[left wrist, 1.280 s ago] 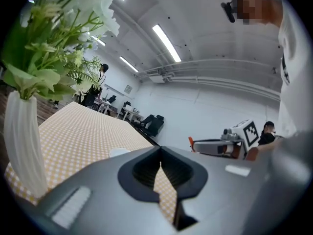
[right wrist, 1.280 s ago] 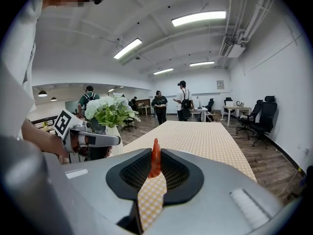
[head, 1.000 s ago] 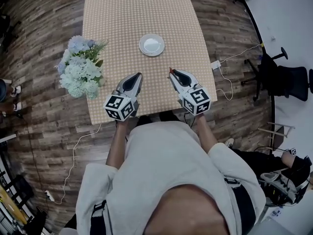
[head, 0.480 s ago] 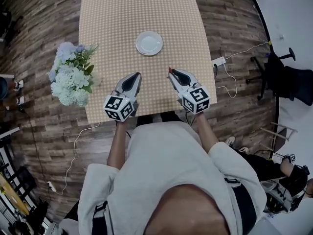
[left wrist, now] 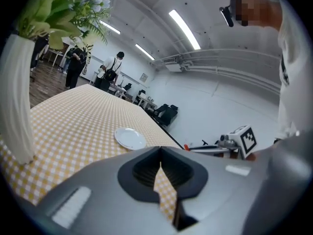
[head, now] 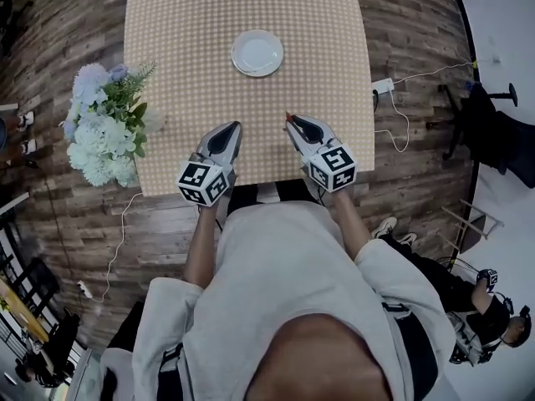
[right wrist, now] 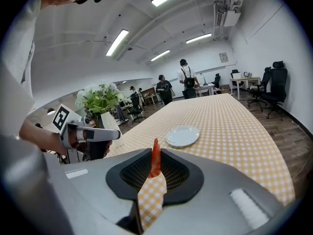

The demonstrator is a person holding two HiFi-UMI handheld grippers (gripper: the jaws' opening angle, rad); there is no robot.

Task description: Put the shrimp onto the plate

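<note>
Table (head: 184, 23): shrimp (right wrist: 155, 158) still in R gripper (head: 290, 120)

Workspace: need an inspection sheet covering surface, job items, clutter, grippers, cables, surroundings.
Surface: table under a yellow checked cloth, bare apart from the items below.
Job's things: white plate mid-table, empty; shrimp not yet on it.
Clutter: vase of flowers at the table's left edge.
Grippers: left gripper shut, empty; right gripper shut on the shrimp; both over the near edge.
Cables: power strip with a white cable on the floor to the right; another cable to the left.
Surroundings: wood floor, office chair, people standing far off.
</note>
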